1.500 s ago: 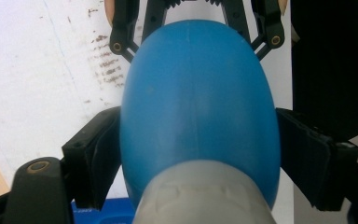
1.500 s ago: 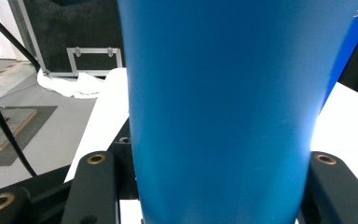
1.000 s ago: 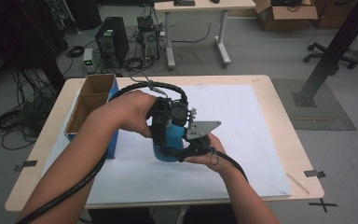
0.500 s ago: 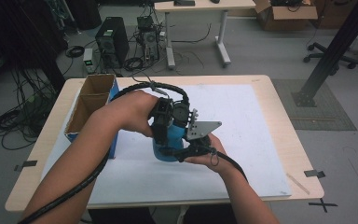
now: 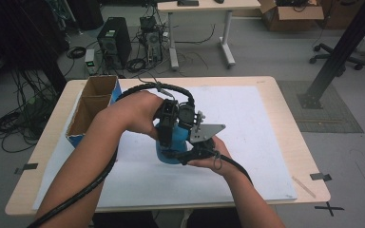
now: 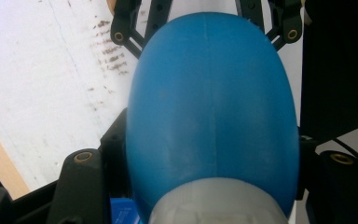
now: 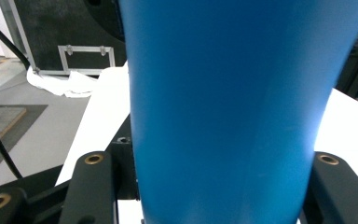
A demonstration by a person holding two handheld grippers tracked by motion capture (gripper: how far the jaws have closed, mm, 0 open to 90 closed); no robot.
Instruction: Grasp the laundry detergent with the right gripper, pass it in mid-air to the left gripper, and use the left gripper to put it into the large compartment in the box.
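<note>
Fingers of both grippers clamp the blue bottle (image 5: 171,142) on white paper (image 5: 247,123), cardboard box (image 5: 92,102) near.

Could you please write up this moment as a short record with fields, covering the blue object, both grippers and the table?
object: blue bottle, with a grey band at one end in the left gripper view
left gripper: jaws have just been closing, now shut on the bottle
right gripper: shut on the bottle
hands: close together above the table's middle
table: wooden, covered by a white sheet
also there: open cardboard box with a blue side, at the table's left edge
</note>
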